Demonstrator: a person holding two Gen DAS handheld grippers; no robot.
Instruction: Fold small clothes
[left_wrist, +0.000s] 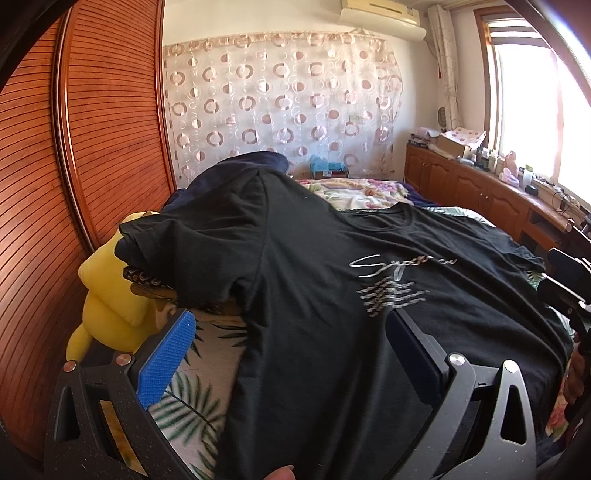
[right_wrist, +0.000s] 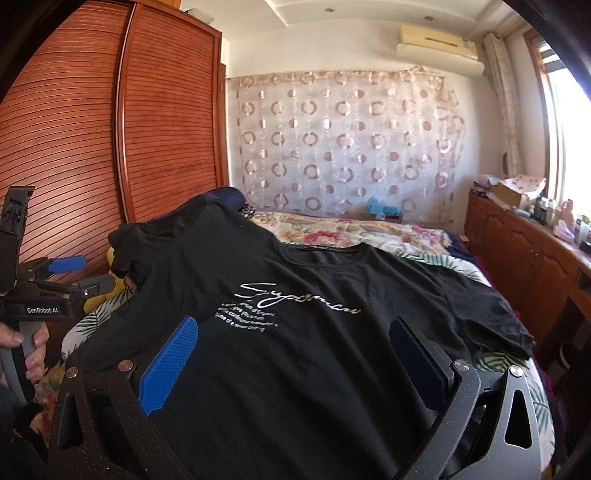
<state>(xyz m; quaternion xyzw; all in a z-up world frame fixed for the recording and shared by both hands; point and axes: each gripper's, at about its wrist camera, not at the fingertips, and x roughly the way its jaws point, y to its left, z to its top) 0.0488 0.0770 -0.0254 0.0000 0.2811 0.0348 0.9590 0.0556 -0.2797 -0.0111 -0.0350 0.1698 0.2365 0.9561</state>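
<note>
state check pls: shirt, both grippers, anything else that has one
black T-shirt: spread front up on the bed, unfolded; one sleeve draped over a yellow plush toy
left gripper: jaws open, holding nothing
right gripper: jaws open, holding nothing
wardrobe doors: closed

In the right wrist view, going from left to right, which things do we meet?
Left gripper held in a hand → wooden wardrobe → black T-shirt → circle-patterned curtain → wooden cabinets → window.
</note>
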